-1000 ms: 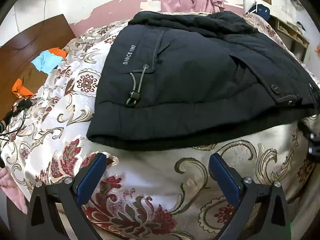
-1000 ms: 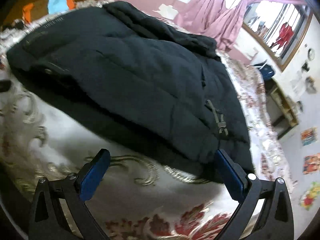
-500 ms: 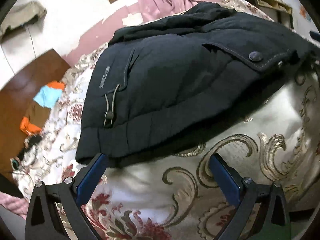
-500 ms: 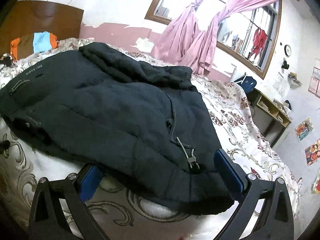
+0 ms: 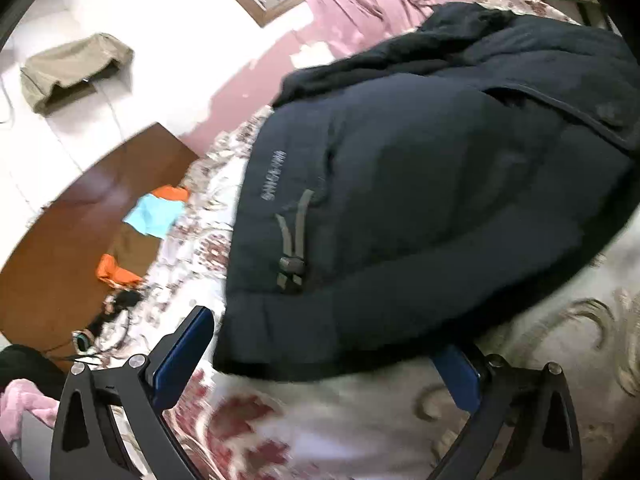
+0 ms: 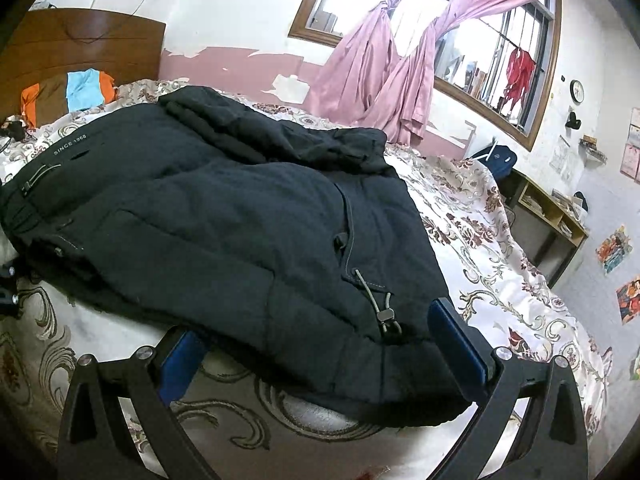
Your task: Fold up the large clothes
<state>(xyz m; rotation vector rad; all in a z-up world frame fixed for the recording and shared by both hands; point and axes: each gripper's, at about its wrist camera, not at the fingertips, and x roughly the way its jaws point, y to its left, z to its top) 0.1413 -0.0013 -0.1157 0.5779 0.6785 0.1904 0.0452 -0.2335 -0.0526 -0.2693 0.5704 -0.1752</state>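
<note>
Black padded jacket (image 6: pixel 224 216) lay flat on the bed (image 6: pixel 492 248), its hem corners between your spread, empty left fingers (image 5: pixel 184 352) and right fingers (image 6: pixel 456 344), so you were setting up the grasp and next needed to clench both on the hem.

The jacket (image 6: pixel 224 216) is matt, padded dark cloth; the bedspread (image 6: pixel 480 240) is glossy patterned fabric; the headboard (image 6: pixel 80 48) is polished wood.

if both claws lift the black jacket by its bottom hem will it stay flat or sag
The black padded jacket will likely sag between the open left claw and right claw: it looks soft. Its bulk suggests some weight, and the drawcord toggle may swing.
</note>
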